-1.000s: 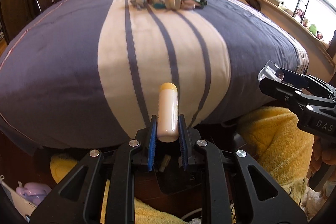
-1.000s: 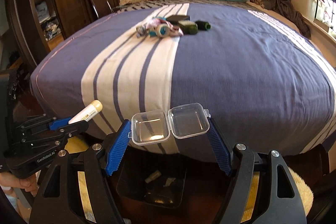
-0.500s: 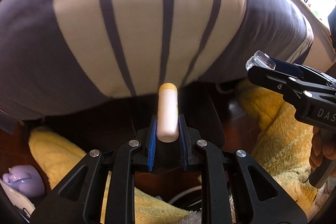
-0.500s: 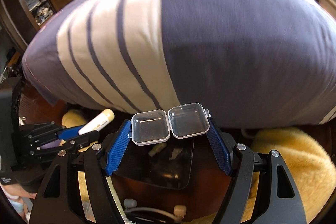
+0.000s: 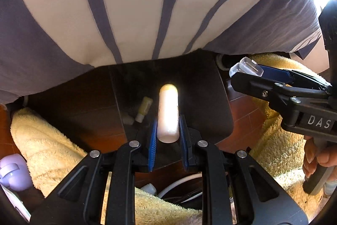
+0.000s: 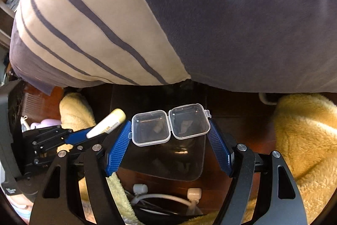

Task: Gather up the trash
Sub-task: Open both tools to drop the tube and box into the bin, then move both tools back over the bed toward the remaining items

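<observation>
Left gripper: your jaws clamp a white tube above the dark bin.
Right gripper: you grip an empty clear hinged case.
Bin: small scraps inside.

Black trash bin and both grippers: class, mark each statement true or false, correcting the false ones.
1. The left gripper clamps a white tube with a yellow cap. True.
2. The right gripper holds a closed red box. False: it holds an open clear plastic hinged case.
3. The black trash bin stands on the bed. False: it stands on the floor beside the striped bedspread.
4. Small items already lie in the bin. True.
</observation>
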`<control>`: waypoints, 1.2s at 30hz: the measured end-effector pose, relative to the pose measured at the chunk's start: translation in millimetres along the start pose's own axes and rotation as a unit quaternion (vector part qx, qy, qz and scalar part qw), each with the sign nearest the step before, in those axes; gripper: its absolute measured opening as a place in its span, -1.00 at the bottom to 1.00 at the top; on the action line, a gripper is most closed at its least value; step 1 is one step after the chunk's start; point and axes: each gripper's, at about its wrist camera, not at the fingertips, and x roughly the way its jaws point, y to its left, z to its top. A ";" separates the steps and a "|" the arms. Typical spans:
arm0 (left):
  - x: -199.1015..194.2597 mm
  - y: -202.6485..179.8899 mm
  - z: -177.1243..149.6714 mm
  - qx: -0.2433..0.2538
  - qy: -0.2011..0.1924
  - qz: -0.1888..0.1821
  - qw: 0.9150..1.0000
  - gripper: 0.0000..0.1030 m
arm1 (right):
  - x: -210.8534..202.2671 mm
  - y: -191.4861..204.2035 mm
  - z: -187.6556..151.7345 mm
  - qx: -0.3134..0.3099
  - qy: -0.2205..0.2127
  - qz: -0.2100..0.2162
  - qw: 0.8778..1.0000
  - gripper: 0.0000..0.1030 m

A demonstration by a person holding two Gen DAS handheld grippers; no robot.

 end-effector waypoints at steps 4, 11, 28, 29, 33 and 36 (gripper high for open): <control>0.8 3.2 3.8 -0.006 0.005 -0.006 1.000 -0.62 | 4.1 2.2 5.5 0.002 0.005 0.011 1.000 0.45; -5.5 6.7 4.3 -0.009 -0.004 0.003 1.000 -0.44 | -1.5 3.6 9.5 0.003 -0.002 0.010 1.000 0.61; -101.4 -1.0 4.9 -0.004 -0.122 0.047 0.991 0.59 | -83.2 -2.1 13.5 -0.008 -0.109 -0.052 0.993 0.74; -109.3 -3.9 5.5 0.000 -0.131 0.048 0.990 0.62 | -90.8 -1.5 13.8 -0.009 -0.119 -0.053 0.991 0.74; -134.3 -10.4 6.6 0.008 -0.163 0.061 0.985 0.73 | -116.2 2.2 15.0 -0.010 -0.153 -0.052 0.987 0.74; -153.6 -12.8 7.4 0.010 -0.187 0.067 0.980 0.76 | -133.4 4.1 15.6 -0.013 -0.177 -0.050 0.983 0.74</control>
